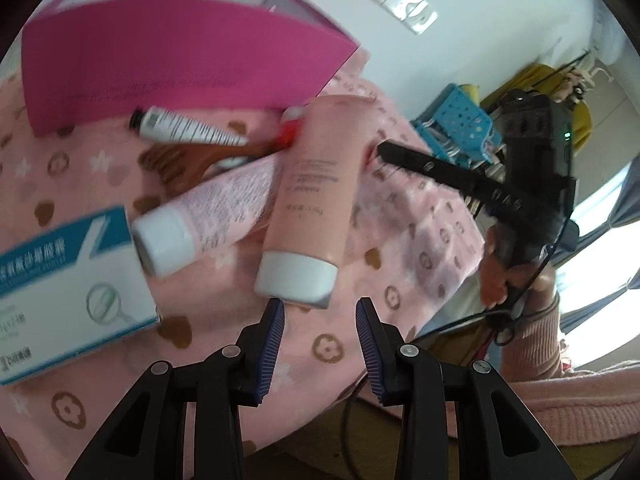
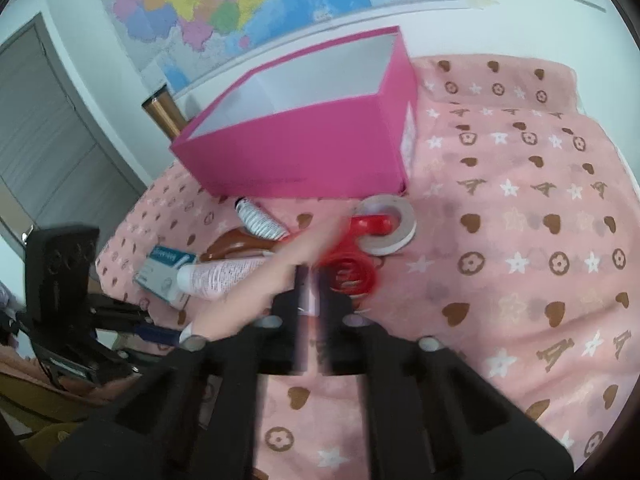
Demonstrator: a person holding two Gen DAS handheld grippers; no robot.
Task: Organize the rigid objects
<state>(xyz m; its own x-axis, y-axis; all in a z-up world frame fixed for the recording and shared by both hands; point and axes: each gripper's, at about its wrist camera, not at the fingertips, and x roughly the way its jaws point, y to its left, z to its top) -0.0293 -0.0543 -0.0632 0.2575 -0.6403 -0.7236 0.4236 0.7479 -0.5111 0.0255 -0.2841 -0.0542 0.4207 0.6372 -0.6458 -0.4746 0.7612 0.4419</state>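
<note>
A pale pink tube [image 1: 320,184] with a white cap lies tilted across the pile on the pink patterned cloth [image 1: 400,240]. My right gripper [image 1: 380,148] comes in from the right and touches the tube's upper side. In the right wrist view, blurred, my right gripper [image 2: 314,276] is shut on the pink tube [image 2: 256,292] near its flat end. My left gripper [image 1: 320,302] stands open just below the white cap, with nothing between its pads. An open magenta box [image 2: 304,148] stands behind the pile.
Beside the tube lie a white-capped lilac tube [image 1: 224,200], a small black-capped tube [image 1: 188,128], a brown comb [image 1: 192,160], a blue-and-white carton [image 1: 60,292], a tape roll [image 2: 388,224] and a red coil [image 2: 352,276]. A blue basket [image 1: 460,120] sits beyond the cloth's right edge.
</note>
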